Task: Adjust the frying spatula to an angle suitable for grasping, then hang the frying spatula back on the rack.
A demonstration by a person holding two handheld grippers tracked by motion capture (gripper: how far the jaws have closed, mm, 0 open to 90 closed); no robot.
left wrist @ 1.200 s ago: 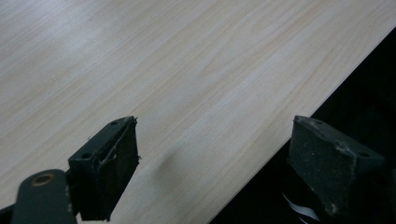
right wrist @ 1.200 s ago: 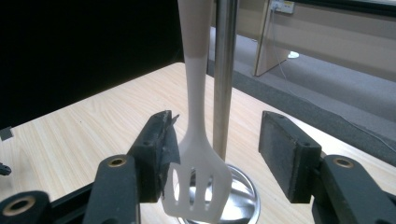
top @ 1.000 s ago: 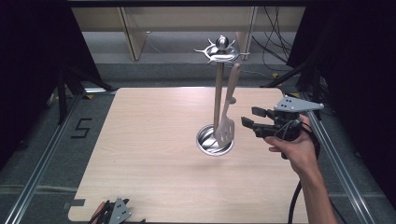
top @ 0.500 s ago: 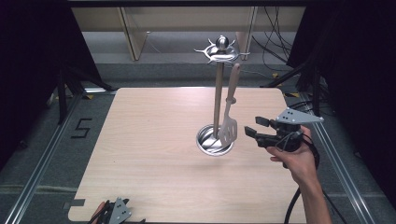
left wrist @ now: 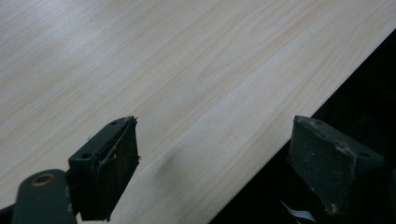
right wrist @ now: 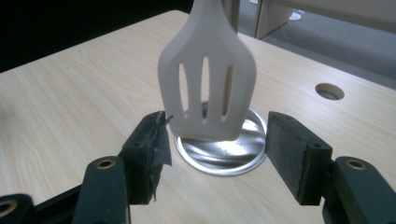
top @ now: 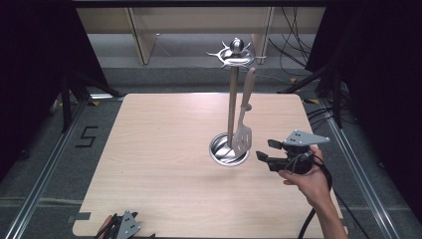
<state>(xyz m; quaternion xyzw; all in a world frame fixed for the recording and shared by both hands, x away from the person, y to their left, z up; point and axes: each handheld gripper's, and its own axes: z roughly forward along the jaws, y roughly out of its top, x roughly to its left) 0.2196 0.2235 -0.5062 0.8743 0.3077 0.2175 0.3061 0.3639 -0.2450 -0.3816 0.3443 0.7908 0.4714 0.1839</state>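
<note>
your right tongs (top: 264, 149) hover released near the surface's (top: 149, 164) right edge, just beside one round polished steel stand base (top: 229, 149). one pale slotted spatula (right wrist: 208, 74), three slits in its flat blade, hangs there. your left tongs (left wrist: 215, 172) sit released at the pale woodgrain front edge.

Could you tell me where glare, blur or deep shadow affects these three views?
High view: glare on the stand's round metal base, surroundings very dark. Right gripper view: base gleams, slotted spatula blurs toward its top. Left gripper view: sheen across the table, blackness beyond its edge.
</note>
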